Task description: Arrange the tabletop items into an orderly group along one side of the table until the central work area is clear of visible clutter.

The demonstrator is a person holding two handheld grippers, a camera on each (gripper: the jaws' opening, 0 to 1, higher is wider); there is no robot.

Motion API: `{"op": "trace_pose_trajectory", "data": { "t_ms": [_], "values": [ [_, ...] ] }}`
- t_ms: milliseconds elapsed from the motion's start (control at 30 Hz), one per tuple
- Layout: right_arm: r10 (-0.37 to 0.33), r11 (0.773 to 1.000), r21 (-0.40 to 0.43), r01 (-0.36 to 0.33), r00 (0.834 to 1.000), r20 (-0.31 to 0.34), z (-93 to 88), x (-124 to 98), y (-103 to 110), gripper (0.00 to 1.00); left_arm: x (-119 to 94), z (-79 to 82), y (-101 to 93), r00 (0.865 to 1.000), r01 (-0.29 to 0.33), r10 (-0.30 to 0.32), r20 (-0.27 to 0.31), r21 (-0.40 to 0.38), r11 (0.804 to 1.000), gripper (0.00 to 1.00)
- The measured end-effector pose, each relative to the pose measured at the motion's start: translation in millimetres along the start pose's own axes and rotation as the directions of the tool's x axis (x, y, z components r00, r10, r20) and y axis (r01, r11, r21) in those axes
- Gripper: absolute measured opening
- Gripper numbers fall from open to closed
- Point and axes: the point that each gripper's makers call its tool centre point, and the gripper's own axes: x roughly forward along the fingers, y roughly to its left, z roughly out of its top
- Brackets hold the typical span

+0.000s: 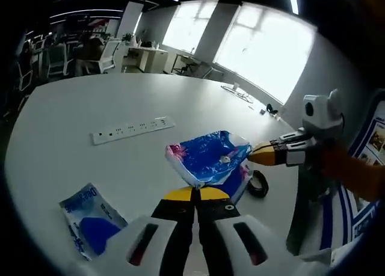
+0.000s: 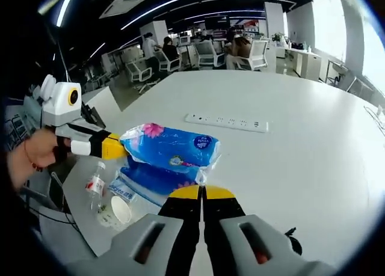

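Observation:
A blue tissue pack [image 1: 207, 159] [image 2: 171, 147] with a pink flower print lies tilted on top of a second blue pack [image 1: 239, 181] [image 2: 147, 178] on the white table [image 1: 90, 101] [image 2: 301, 138]. My left gripper [image 1: 195, 193] [image 2: 115, 145], held by a hand, is shut with its yellow tips on the left end of the top pack in the right gripper view. My right gripper [image 2: 203, 193] [image 1: 258, 155] is shut with its tips at the pack's opposite end.
A white power strip [image 1: 132, 130] [image 2: 225, 122] lies beyond the packs. A flat blue wipes pack [image 1: 90, 219] and a black ring [image 1: 258, 184] sit near them. A small bottle [image 2: 96, 183] and paper cup [image 2: 120, 210] stand by the table edge. Office chairs [image 2: 207, 53] fill the background.

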Motion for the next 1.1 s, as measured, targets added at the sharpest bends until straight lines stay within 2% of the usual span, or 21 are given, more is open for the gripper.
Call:
{"op": "trace_pose_trajectory", "data": {
  "t_ms": [267,700,1100],
  "values": [
    [-0.042,0.999,0.012,0.042,0.999,0.008,-2.1,-17.0,-33.1,0.00,23.7,7.3,-24.2,1.000,0.023,-0.023,0.002,0.007,1.000,0.00],
    [-0.119,0.993,0.028,0.119,0.993,0.009,-7.5,-43.2,-95.5,0.00,75.6,20.6,-67.4,0.997,0.075,-0.074,-0.008,0.022,0.997,0.00],
    [-0.159,0.987,0.034,0.160,0.987,-0.018,-22.7,-45.8,-144.3,0.00,125.2,20.3,-91.3,0.996,0.090,-0.089,-0.020,0.017,0.996,0.00]
  ]
}}
